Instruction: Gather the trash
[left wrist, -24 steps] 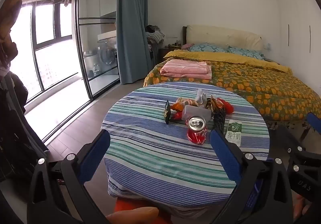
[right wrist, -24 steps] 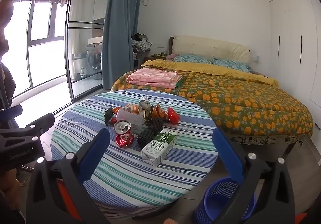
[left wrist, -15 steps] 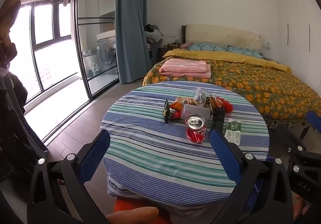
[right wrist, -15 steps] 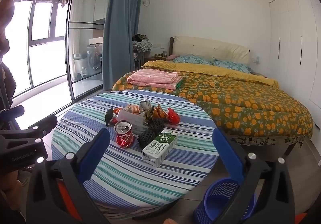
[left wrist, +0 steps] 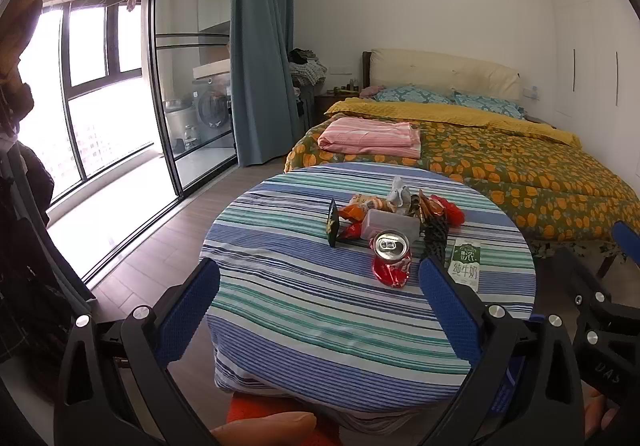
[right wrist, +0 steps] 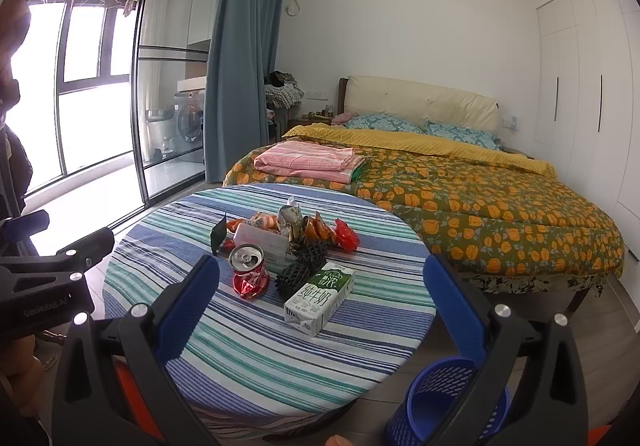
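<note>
Right wrist view: we're eyeing the trash pile, crushed red can [right wrist: 249, 273], milk carton [right wrist: 320, 296], wrappers [right wrist: 316, 230], all sitting mid table [right wrist: 256, 358]. Nothing's binned; blue basket [right wrist: 436, 406] waiting on the floor. Right gripper [right wrist: 320, 288] & left gripper [left wrist: 318, 284] both gaping, grasping nothing.

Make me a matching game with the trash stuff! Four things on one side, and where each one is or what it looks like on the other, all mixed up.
Things:
1. soda can
2. milk carton
3. blue basket
4. pink blanket

Descriptions:
A. folded on the bed
B. lying on its side on the table
C. on the floor beside the table
D. red and crumpled, standing on the table

Pairs: 1-D, 2-B, 3-C, 4-A
</note>
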Demonstrator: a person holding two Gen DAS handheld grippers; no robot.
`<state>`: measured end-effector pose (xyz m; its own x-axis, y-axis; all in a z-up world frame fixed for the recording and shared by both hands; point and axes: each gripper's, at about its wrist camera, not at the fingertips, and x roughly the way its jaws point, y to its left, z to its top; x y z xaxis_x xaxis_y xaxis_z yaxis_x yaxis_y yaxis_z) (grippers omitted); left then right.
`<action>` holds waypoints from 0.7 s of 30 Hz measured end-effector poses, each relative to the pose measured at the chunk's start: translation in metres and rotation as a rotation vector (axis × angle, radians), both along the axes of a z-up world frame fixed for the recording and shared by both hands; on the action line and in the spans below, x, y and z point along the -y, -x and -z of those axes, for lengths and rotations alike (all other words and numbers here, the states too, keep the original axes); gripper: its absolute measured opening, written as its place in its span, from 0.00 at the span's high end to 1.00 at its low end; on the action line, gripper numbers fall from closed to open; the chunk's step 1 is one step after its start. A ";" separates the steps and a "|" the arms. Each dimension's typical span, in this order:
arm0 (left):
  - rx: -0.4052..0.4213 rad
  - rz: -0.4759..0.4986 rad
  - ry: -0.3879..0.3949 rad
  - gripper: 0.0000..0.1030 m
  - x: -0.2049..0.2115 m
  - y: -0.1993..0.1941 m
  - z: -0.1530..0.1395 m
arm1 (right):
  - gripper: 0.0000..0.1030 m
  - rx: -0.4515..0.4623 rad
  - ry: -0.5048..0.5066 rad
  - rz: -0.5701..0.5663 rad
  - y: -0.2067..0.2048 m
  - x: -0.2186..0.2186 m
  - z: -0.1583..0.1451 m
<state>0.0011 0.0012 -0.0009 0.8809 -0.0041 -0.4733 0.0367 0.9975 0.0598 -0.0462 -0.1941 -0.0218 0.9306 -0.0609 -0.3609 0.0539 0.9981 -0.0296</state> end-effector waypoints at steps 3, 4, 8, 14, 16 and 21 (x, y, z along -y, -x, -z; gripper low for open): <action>0.002 0.002 0.000 0.04 0.000 0.002 -0.001 | 0.04 0.002 0.000 0.002 0.000 0.000 -0.001; 0.000 0.002 0.000 0.04 0.000 0.002 -0.002 | 0.04 0.001 0.000 0.001 0.000 0.000 -0.001; 0.000 0.001 -0.001 0.04 0.000 0.002 -0.002 | 0.04 0.002 0.000 0.000 0.000 0.001 -0.001; -0.002 0.002 -0.001 0.04 0.000 0.002 -0.002 | 0.04 0.002 0.000 0.000 0.000 0.002 -0.001; -0.003 0.001 -0.001 0.04 0.000 0.001 -0.002 | 0.04 0.003 -0.001 0.000 0.000 0.002 -0.001; -0.003 0.001 -0.001 0.04 0.000 0.001 -0.002 | 0.04 0.003 0.001 -0.001 0.000 0.002 -0.001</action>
<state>-0.0002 0.0007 0.0015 0.8793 -0.0044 -0.4762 0.0378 0.9974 0.0606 -0.0465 -0.1960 -0.0211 0.9317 -0.0601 -0.3582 0.0528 0.9982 -0.0301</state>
